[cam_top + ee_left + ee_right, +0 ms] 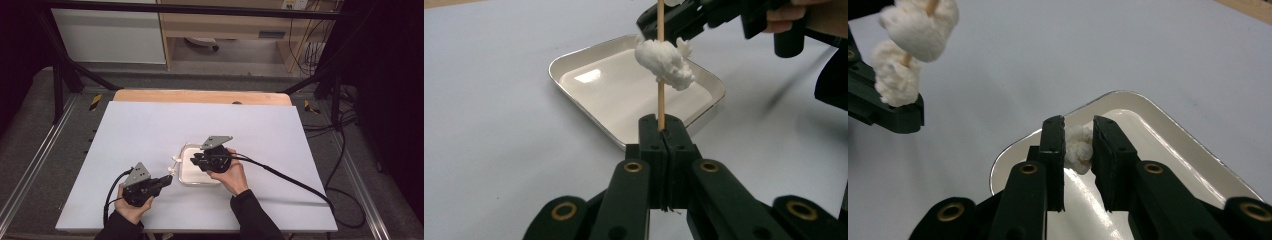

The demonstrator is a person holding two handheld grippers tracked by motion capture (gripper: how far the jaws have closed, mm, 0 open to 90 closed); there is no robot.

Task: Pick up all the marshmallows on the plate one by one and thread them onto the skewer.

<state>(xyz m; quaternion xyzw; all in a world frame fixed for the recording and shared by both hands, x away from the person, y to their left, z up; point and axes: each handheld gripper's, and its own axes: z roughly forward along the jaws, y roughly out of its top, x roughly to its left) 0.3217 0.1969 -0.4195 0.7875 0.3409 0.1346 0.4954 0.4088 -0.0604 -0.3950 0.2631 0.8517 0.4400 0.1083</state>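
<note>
Overhead and two gripper views of a skewering task on a pale table. Your left gripper lies low at the near left of the table, with its fingers clenched on the base of a thin wooden skewer. In the left gripper view the skewer rises straight from the shut fingers, and white marshmallow pieces sit threaded on it above the grip, apart from the fingertips. In the right gripper view the same threaded pieces appear at the upper left, with the skewer tip showing at the top.

Your right gripper is held over the white tray, which lies on the table just right of the left gripper. Its fingers are grasping a single loose marshmallow: both pads press on its sides, and the piece bulges slightly between them. This marshmallow is lifted clear of the tray floor, above the tray's near corner, and stands well apart from the skewer.

The tray has a bright metal rim and a glossy white inner floor. A black cable trails from your right gripper across the table toward the right edge.
</note>
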